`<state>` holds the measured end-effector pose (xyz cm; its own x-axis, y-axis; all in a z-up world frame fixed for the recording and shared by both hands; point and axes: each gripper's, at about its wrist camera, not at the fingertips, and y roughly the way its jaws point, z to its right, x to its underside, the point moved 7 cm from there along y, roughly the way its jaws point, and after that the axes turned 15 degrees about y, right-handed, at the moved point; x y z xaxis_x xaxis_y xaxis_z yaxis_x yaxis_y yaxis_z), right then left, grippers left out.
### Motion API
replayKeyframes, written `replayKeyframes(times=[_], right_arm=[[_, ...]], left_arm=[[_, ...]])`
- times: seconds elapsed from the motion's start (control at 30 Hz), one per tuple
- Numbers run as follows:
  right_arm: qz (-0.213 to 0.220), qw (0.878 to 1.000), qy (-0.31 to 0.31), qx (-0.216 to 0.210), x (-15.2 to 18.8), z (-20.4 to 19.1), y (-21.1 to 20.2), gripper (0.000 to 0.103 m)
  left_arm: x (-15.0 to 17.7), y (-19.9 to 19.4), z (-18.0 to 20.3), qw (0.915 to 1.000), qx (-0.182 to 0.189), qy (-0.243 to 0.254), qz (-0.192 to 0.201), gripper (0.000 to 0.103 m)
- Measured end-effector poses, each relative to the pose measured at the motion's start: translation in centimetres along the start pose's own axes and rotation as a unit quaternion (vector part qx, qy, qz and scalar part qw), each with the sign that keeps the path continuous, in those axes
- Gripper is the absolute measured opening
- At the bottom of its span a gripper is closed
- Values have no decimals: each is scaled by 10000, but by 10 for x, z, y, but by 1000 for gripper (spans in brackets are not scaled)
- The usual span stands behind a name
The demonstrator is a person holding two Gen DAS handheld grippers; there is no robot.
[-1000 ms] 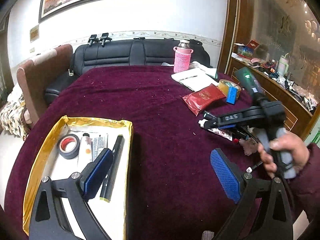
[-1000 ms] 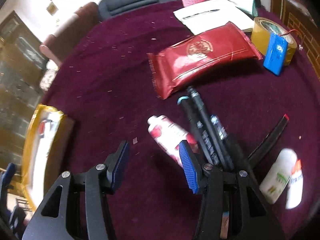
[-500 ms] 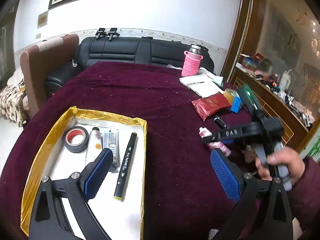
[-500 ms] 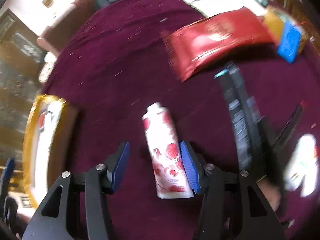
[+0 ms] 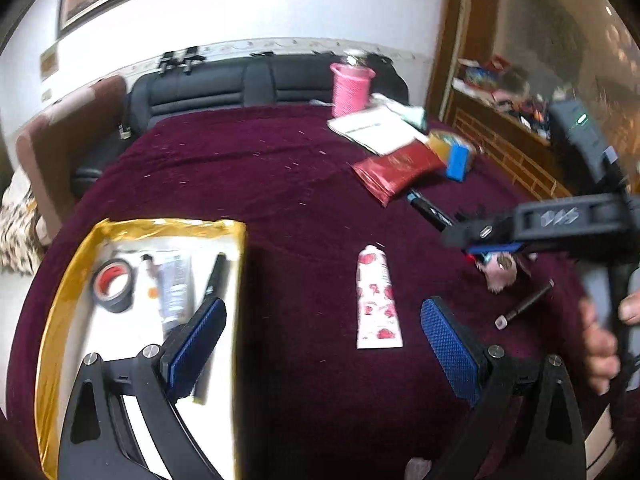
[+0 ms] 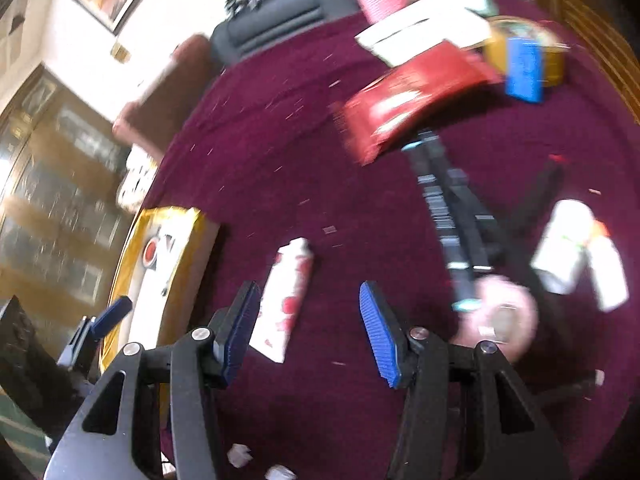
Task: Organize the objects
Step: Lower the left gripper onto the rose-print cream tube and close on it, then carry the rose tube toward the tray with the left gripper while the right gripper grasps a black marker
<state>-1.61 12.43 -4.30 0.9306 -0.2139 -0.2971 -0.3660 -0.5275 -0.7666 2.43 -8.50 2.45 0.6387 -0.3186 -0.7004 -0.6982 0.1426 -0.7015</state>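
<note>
Currently the floral tube [image 5: 378, 300] lies flat on the maroon tablecloth [image 5: 280, 184], between the gold-rimmed tray [image 5: 64, 280] and the clutter of markers [image 6: 452, 216] on the right; cap end points away, crimped end toward the cameras.

Handling, judged: light, soft-walled plastic, likely to dent under a hard squeeze and a bit slick. Best taken across the mid-body, pads on the two long sides, not at the thin crimp.

Right gripper [image 6: 308, 332]: jaws partly apart, nothing held. The tube sits beside its left pad, mostly outside the gap, not touched. Gripper angles steeply down at the cloth; a hand [image 5: 600, 340] grips its handle in the left view.

Left gripper [image 5: 320, 348]: jaws wide apart, empty, angled down, one pad over the tray, the other over bare cloth near the tube.

Tray already holds a tape roll [image 5: 113, 285], a grey tube [image 5: 173, 284] and a black marker [image 5: 214, 280].
</note>
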Motion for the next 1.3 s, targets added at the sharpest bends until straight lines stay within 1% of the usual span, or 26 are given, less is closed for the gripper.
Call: replayKeyframes(times=[0.07,0.13,0.23,0.37,0.5,0.63,0.73,0.8,0.83,0.87,0.9,0.93,0.97,1.1,1.17,1.3], right_arm=[[153,9998,55,130,-5,18,-12,52],[218,9995,118,199,-9,29,-16,52],[296,9992,205,200,-11,42,-22,52],[379,9987,323,106,-16,51,-24,52],[483,9982,341,102,-21,59,-30,52],[564,9977,350,111,-26,64,-38,52],[614,9973,379,126,-30,67,-42,52],[621,9974,356,132,-31,67,-43,52],[608,9975,338,141,-30,66,-42,52],[588,9976,321,151,-29,66,-40,52],[559,9979,296,166,-27,64,-38,52],[525,9981,249,185,-25,62,-35,52],[506,9983,219,206,-24,61,-33,52],[401,9988,53,271,-19,51,-21,52],[363,9990,-11,279,-18,46,-16,52],[309,9988,-179,334,-21,34,-1,52]], left_arm=[[-6,13,12,9997,-54,222,-120,96],[-11,24,18,9989,-163,372,-240,96],[-16,41,20,9975,-331,429,-452,96],[-17,66,22,9949,-437,518,-741,96],[-16,88,28,9914,-555,680,-967,96],[-18,105,38,9886,-575,883,-1072,96],[-15,118,46,9867,-422,970,-1238,96],[-15,119,46,9881,-366,915,-1180,94],[-15,119,46,9894,-245,844,-1155,85],[-14,119,47,9913,41,702,-1112,62],[-15,119,48,9919,302,574,-1088,51],[-17,117,46,9923,203,577,-1080,27],[-18,115,47,9921,208,626,-1066,25],[-14,108,47,9921,537,441,-1049,25],[-13,97,47,9924,698,326,-962,25],[-14,72,43,9933,897,136,-712,25]])
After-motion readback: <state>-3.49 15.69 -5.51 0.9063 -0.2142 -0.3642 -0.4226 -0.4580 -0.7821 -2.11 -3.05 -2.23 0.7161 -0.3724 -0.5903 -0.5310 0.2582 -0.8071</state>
